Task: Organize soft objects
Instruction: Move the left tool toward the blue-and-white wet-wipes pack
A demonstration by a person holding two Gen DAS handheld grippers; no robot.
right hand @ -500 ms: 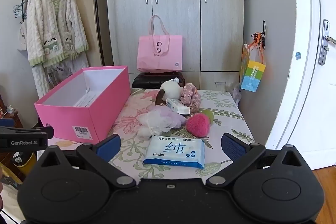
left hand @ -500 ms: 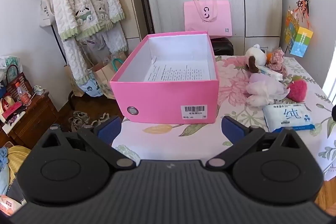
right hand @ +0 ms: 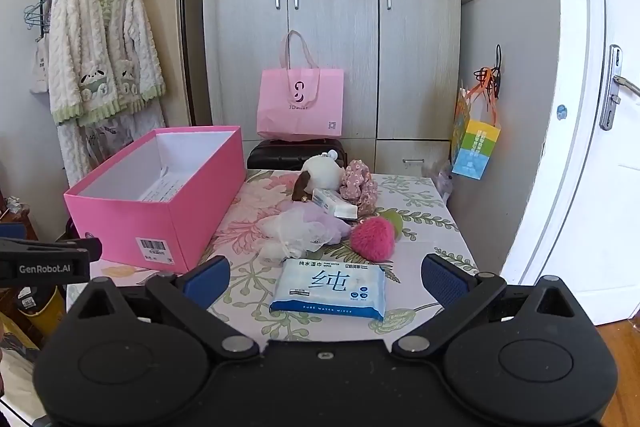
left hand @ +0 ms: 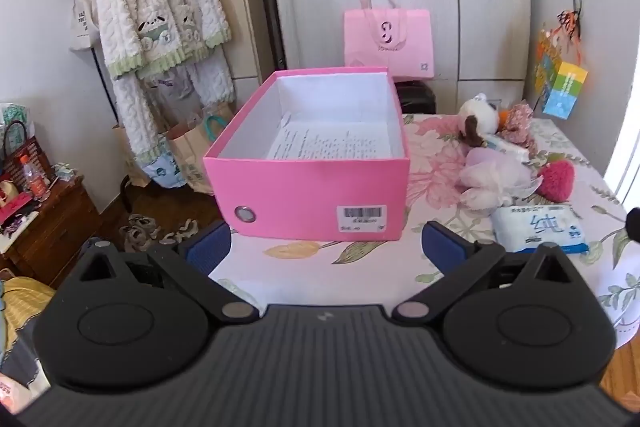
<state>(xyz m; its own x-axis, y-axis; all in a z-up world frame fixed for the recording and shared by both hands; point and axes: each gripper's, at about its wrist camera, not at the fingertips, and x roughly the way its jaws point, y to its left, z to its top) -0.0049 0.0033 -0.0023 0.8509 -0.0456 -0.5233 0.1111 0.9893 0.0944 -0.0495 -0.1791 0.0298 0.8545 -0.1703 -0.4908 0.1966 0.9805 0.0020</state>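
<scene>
Your table [right hand: 432, 227] carries the open pink box [right hand: 160, 223] on its left, only a printed sheet inside. The soft things sit in a heap right of it: mesh puff [right hand: 304, 231], wipes pack [right hand: 328, 289] nearest you, plush dog [right hand: 324, 173], pink pompom [right hand: 372, 239], floral scrunchie [right hand: 360, 187]. Your left gripper [left hand: 326, 243] faces the box, your right gripper [right hand: 326, 277] the wipes; both gape wide, gripping nothing

The shoe box [right hand: 160, 203] is bright pink outside and white inside. The worktop [right hand: 420, 227] wears a cream cloth printed with pink flowers and green leaves. Beside the box lie a blue-and-white wipes pack [right hand: 328, 289], a magenta fuzzy heart [right hand: 373, 238] and a pale lilac mesh puff [right hand: 304, 231]. Both tongs have blue pads [right hand: 208, 281].
</scene>
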